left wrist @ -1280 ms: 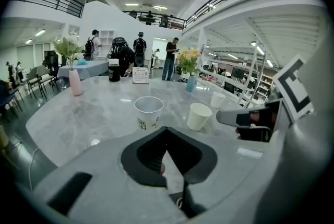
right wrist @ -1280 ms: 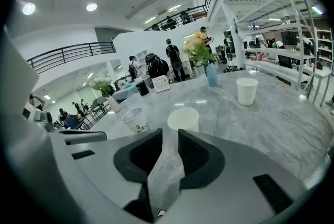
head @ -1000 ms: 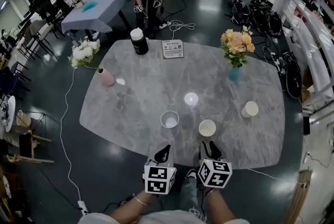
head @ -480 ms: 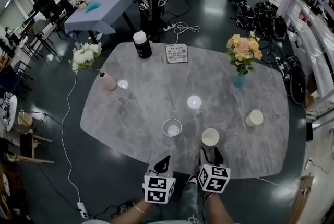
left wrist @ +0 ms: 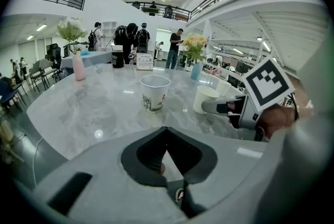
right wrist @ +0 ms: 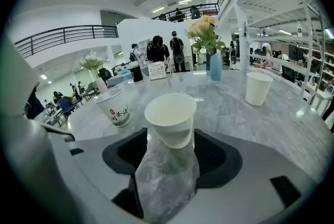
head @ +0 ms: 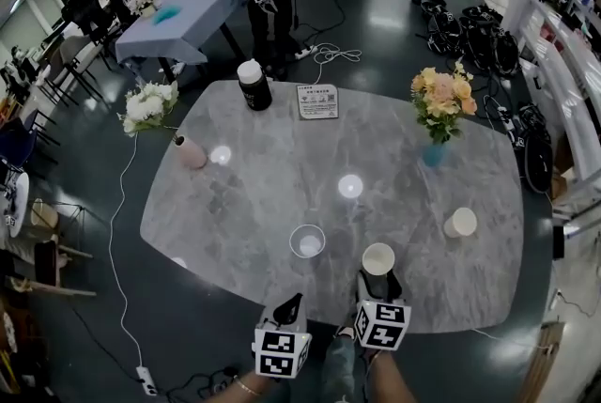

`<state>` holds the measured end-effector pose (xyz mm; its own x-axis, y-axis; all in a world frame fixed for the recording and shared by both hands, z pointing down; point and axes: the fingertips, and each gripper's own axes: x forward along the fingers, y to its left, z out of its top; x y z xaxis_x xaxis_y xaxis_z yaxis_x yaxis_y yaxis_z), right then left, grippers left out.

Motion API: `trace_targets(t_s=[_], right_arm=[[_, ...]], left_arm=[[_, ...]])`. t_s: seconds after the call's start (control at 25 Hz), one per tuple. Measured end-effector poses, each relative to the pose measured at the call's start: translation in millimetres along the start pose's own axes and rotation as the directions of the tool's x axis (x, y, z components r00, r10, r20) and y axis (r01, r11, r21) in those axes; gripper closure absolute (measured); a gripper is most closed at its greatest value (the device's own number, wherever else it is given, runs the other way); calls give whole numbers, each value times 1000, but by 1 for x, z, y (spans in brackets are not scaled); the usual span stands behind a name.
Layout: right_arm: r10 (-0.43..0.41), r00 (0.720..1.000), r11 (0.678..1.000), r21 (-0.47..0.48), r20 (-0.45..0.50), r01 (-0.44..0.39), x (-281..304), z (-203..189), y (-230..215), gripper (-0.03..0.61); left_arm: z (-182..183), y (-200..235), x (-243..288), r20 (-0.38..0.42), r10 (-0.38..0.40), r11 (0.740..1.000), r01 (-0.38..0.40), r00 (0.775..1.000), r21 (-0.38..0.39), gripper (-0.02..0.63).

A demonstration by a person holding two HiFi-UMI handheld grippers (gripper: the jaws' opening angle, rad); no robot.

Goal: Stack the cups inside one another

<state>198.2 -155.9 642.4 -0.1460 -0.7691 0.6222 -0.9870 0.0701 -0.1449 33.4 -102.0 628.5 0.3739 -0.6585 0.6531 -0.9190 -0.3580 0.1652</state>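
Three paper cups stand on the grey marble table (head: 263, 176). A printed cup (head: 307, 240) is near the front middle, a plain white cup (head: 377, 258) is to its right, and another white cup (head: 460, 223) stands further right. My right gripper (head: 377, 282) is open, its jaws have just been opening, and the near white cup (right wrist: 170, 118) stands between their tips with the pads clear of it. The printed cup (right wrist: 116, 109) is to its left. My left gripper (head: 288, 305) hangs at the table's front edge, short of the printed cup (left wrist: 154, 92), shut on nothing.
At the back of the table stand a black canister (head: 252, 84) and a sign card (head: 317, 100). Orange flowers in a blue vase (head: 438, 110) are at the right, white flowers in a pink vase (head: 188, 150) at the left. People stand beyond the table.
The right gripper has come up to the near white cup, and its jaws now stand either side of it. Both grippers sit lower in the head view.
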Motion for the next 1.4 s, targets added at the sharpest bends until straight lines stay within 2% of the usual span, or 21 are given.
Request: trace_targets(t_s=[0.28,0.96,1.4], right_arm=[[4,1000,1000,-1,26,-4,14,8,-1,337],[-29,997,1000,0,67,29,9,19,-6,339],[-10,996,999,-30,86,13,-8,41,12,339]], left_arm=[[-1,3,7,-11,2,1000,-2,1000,20,617],[3,9,13,-6,-2,1000,2,1000,-20,617],[24,15,-4,49,5,999,-3,999,-43,617]])
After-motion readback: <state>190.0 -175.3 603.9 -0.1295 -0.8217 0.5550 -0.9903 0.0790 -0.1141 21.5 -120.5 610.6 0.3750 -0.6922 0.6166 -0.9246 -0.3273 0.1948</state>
